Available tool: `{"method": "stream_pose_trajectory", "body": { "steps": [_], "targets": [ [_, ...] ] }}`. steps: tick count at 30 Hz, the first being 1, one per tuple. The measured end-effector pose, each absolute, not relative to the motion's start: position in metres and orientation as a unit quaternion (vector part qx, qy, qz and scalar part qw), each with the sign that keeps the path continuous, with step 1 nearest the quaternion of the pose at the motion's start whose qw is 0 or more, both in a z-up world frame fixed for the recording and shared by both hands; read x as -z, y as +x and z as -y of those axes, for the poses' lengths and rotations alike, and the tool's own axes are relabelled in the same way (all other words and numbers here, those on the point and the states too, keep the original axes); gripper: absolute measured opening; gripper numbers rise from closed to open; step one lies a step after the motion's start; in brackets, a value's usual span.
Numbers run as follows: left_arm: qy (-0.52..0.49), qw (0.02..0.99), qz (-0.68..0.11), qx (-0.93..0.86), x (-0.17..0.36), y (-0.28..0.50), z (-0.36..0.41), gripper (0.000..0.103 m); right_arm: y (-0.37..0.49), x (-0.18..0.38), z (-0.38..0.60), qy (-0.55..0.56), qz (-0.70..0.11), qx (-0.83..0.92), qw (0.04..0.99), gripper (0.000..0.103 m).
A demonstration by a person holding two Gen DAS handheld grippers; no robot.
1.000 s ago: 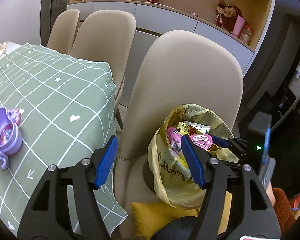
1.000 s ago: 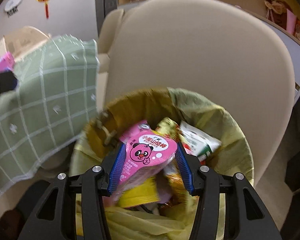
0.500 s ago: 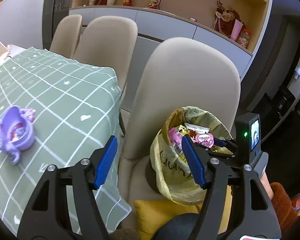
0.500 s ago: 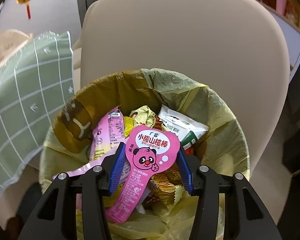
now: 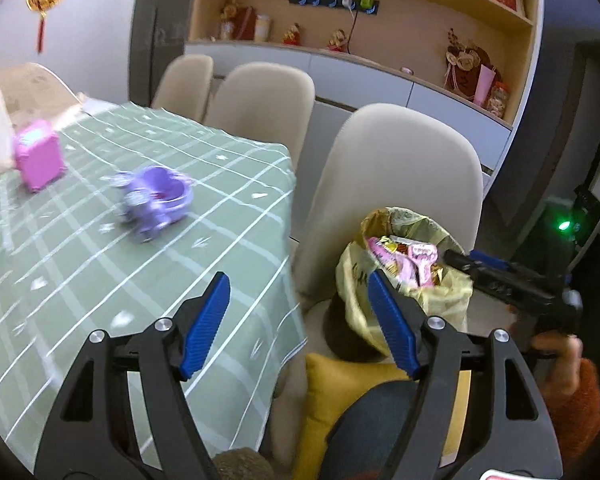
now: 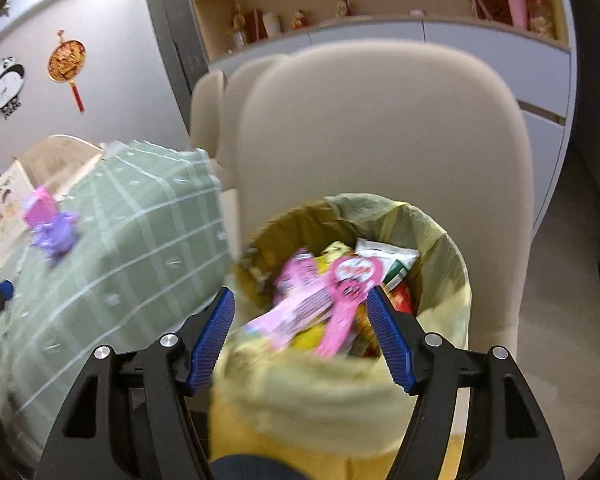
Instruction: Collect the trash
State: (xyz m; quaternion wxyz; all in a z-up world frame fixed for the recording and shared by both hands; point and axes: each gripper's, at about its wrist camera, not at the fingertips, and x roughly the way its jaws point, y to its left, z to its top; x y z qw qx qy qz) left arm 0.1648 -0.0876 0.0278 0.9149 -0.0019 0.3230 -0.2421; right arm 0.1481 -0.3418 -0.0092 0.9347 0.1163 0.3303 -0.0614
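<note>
A bin lined with a yellow bag (image 6: 440,264) stands on a beige chair, full of wrappers. The pink panda wrapper (image 6: 350,286) lies on top of the pile, free of my right gripper (image 6: 300,328), whose jaws are opening wide above the bin's near rim with nothing pressed between them. In the left wrist view the same bin (image 5: 452,292) sits at the right, with the right gripper (image 5: 476,262) reaching toward it. My left gripper (image 5: 298,314) hangs over the table's edge, its jaws opening and empty.
A green checked tablecloth (image 5: 100,264) covers the table, bearing a purple toy cup (image 5: 156,196) and a pink toy case (image 5: 38,156). Beige chairs (image 5: 260,100) line the far side. A yellow cushion (image 5: 340,384) lies on the near chair. Shelves and cabinets stand behind.
The right gripper let go of the pink panda wrapper, which dropped onto the pile, and pulled up and back. The left gripper swung left toward the table, bringing the pink case into view.
</note>
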Motion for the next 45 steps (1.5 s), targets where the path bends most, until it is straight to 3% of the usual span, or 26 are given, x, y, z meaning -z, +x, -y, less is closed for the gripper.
{"method": "stream_pose_trajectory", "body": {
  "steps": [6,17,45],
  "targets": [
    [0.039,0.949,-0.26,0.173,-0.025,0.102,0.055,0.068,0.088,-0.013,0.268,0.082,-0.296,0.02,0.951,0.065],
    [0.055,0.972,-0.205,0.097,-0.011,0.027,0.031,0.068,0.012,-0.001,0.196,0.019,-0.256,0.048,0.965,0.065],
    [0.038,0.971,-0.218,0.09,-0.007,0.016,0.021,0.068,-0.009,-0.008,0.191,0.009,-0.232,0.057,0.971,0.065]
  ]
}}
